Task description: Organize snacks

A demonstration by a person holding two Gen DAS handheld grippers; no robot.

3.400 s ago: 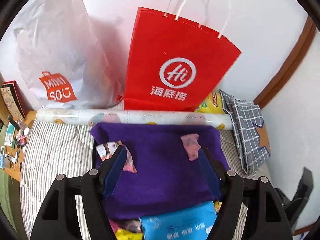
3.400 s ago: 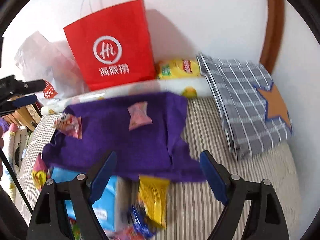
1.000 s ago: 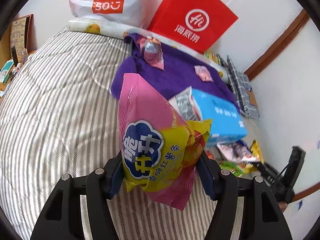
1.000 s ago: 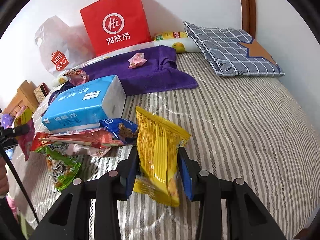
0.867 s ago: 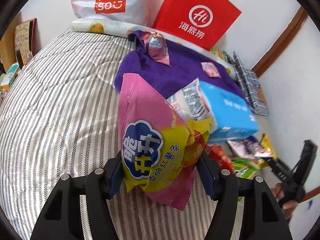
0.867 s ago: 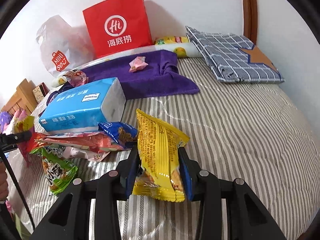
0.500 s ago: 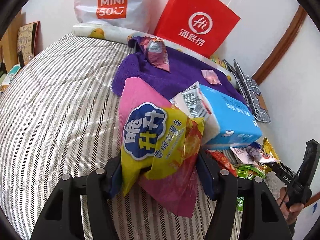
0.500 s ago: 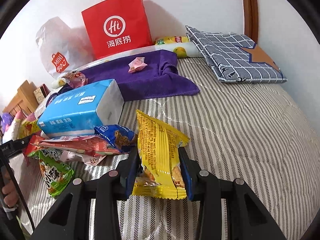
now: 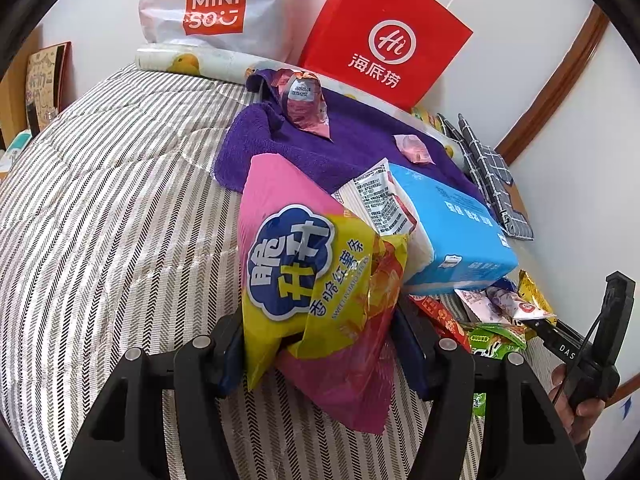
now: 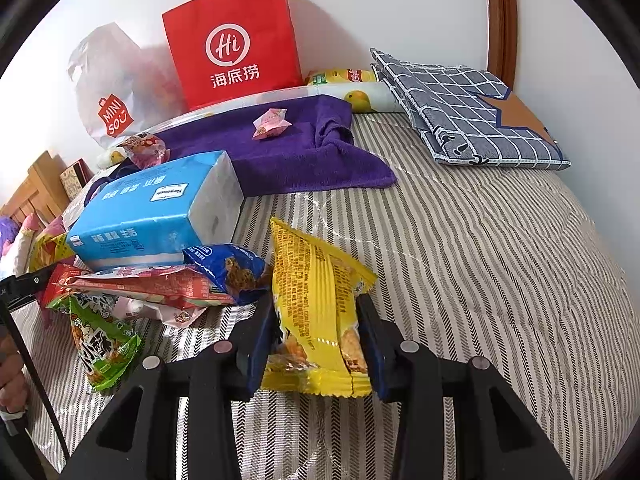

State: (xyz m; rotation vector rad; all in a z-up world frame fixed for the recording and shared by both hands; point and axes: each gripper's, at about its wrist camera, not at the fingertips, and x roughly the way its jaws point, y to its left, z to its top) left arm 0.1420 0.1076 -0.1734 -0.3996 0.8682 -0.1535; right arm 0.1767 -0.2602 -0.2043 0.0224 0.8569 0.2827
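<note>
My left gripper [image 9: 318, 344] is shut on a pink and yellow sweet-potato snack bag [image 9: 316, 276], held just above the striped bed. My right gripper [image 10: 316, 336] is shut on a yellow snack bag [image 10: 316, 304], held upright near the bed's front. A pile of snack packets lies between them: red [image 10: 148, 284], blue cookie [image 10: 228, 268] and green [image 10: 100, 344] packets. A blue tissue pack [image 10: 156, 208] lies on the pile; it also shows in the left wrist view [image 9: 452, 228]. Two small pink candies [image 10: 272, 122] [image 10: 146, 148] sit on a purple towel [image 10: 300, 148].
A red paper bag [image 10: 232, 40] and a white Miniso bag [image 9: 212, 4] stand against the wall. A rolled mat [image 9: 192, 64] lies before them. A checked folded cloth [image 10: 476, 112] lies at the right. The striped quilt [image 10: 500, 260] spreads to the right.
Both grippers went from open over the towel to holding snack bags. In the last second the pink bag has tipped forward and the left gripper has moved nearer the tissue pack.
</note>
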